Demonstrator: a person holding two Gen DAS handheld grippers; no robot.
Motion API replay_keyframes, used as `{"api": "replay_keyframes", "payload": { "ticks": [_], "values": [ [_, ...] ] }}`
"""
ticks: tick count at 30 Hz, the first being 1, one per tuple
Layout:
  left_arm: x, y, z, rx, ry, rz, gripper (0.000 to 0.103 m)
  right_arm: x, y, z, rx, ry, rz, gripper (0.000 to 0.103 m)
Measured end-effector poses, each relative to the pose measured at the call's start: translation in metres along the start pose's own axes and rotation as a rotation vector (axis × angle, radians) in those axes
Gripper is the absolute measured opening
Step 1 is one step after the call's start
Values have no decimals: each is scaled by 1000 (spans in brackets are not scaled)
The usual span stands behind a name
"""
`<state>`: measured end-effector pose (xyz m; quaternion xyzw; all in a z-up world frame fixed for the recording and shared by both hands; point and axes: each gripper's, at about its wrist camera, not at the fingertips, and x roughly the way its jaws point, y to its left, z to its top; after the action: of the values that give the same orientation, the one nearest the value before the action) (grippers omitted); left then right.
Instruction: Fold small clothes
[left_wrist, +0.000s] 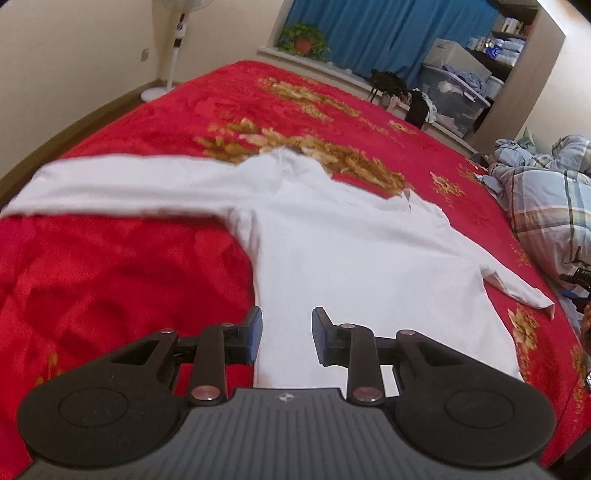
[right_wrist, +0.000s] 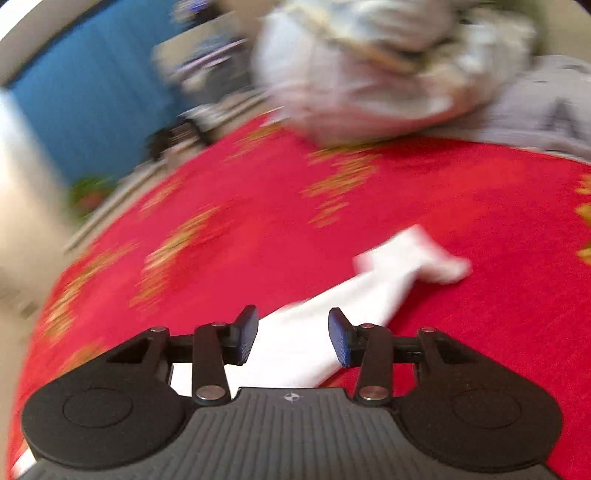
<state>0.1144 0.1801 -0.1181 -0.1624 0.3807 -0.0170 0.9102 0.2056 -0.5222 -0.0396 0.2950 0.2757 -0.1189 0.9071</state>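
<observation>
My left tool (left_wrist: 287, 334) is released, its fingers spread and holding nothing, and it hangs over the lower hem of the white shirt (left_wrist: 332, 258), which lies flat on the red blanket (left_wrist: 110, 280) of the bed with one sleeve going out toward 9 o'clock and the other toward 3 o'clock. My right tool (right_wrist: 293, 338) is released too, above a white sleeve (right_wrist: 388, 273) that points toward 1 o'clock; this view is blurred, with a plaid quilt (right_wrist: 369, 74) at 12 o'clock.
</observation>
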Motion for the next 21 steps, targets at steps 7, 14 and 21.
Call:
{"api": "replay_keyframes", "payload": {
  "ticks": [7,14,21],
  "values": [
    [-22,3,-47,-11,68,-2,33,-95,64,-87,-245,174,270,56],
    [-16,9,-89,-67,209,11,33,-112,59,-178,-381,348,194,58],
    [-7,14,-98,-81,267,83,33,-101,44,-234,-406,429,75,37]
  ]
}}
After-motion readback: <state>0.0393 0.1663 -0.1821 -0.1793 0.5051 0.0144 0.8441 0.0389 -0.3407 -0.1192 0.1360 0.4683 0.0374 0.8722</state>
